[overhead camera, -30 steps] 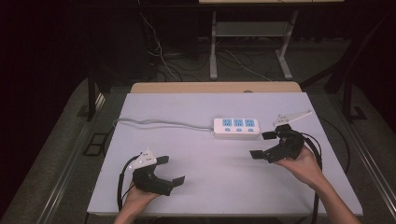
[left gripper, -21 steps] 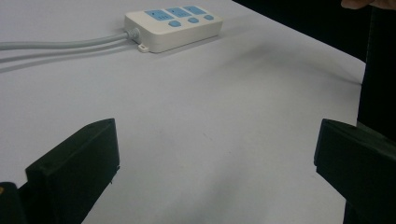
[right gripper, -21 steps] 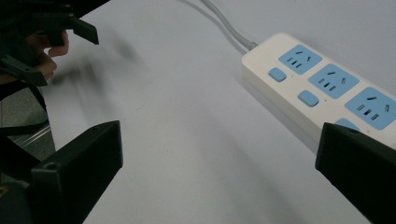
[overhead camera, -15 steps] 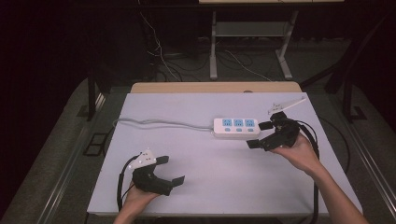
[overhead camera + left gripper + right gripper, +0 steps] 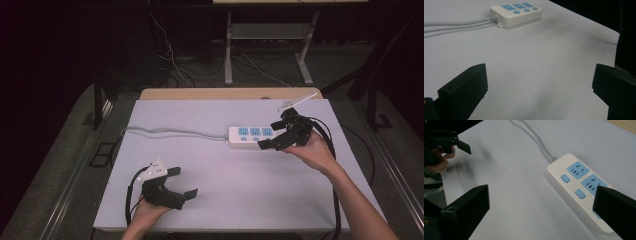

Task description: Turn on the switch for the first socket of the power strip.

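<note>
A white power strip (image 5: 251, 134) with blue sockets and blue buttons lies flat on the white table (image 5: 240, 200), right of centre. Its grey cable (image 5: 170, 132) runs off to the left. My right gripper (image 5: 270, 135) is open at the strip's right end, one jaw on each side of that end. In the right gripper view the power strip (image 5: 579, 187) runs under the right jaw of my right gripper (image 5: 541, 210), and nothing is clamped. My left gripper (image 5: 183, 182) rests open at the front left, holding nothing. From my left gripper (image 5: 539, 92) the power strip (image 5: 516, 11) lies far ahead.
A thin white strip (image 5: 297, 101) lies at the table's far right corner, next to a wooden edge (image 5: 200, 93). Cables and a metal stand (image 5: 270, 35) lie on the dark floor beyond. The other hand (image 5: 441, 162) is in the right gripper view's upper left.
My right gripper has moved left and slightly away from me, from the table's right side to the right end of the power strip. The left gripper has stayed put.
</note>
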### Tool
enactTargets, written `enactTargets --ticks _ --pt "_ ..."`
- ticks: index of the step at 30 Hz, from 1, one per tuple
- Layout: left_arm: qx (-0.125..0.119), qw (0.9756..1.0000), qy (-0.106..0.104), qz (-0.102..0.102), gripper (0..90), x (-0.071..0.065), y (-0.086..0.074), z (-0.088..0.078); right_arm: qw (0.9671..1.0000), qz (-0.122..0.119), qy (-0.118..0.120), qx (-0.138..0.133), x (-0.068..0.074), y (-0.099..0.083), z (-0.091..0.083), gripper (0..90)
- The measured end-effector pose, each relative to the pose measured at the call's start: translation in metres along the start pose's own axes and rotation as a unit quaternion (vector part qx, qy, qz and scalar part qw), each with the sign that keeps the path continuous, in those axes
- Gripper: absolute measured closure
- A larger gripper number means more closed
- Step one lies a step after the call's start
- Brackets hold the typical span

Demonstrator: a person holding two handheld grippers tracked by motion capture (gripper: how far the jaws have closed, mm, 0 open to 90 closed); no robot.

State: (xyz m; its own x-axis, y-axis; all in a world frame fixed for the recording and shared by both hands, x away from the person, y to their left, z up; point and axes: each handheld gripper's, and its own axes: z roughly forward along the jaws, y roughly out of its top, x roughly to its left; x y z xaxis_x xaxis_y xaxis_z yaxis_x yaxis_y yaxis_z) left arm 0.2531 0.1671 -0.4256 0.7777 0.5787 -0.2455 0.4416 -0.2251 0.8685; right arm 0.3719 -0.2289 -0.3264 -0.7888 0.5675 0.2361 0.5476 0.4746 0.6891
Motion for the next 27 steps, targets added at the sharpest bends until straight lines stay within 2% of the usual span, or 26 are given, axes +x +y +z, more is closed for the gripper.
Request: enactTargets --ticks 15,27 --pt "0.000 1.0000 -0.002 0.000 0.0 0.000 0.000 0.000 0.9999 -0.005 -0.008 0.008 -0.005 0.029 0.011 0.4" --pt "-0.001 1.0000 -0.004 -0.006 0.0 0.002 0.000 -0.001 0.9998 0.008 -0.017 0.011 -0.010 0.046 0.026 0.4"
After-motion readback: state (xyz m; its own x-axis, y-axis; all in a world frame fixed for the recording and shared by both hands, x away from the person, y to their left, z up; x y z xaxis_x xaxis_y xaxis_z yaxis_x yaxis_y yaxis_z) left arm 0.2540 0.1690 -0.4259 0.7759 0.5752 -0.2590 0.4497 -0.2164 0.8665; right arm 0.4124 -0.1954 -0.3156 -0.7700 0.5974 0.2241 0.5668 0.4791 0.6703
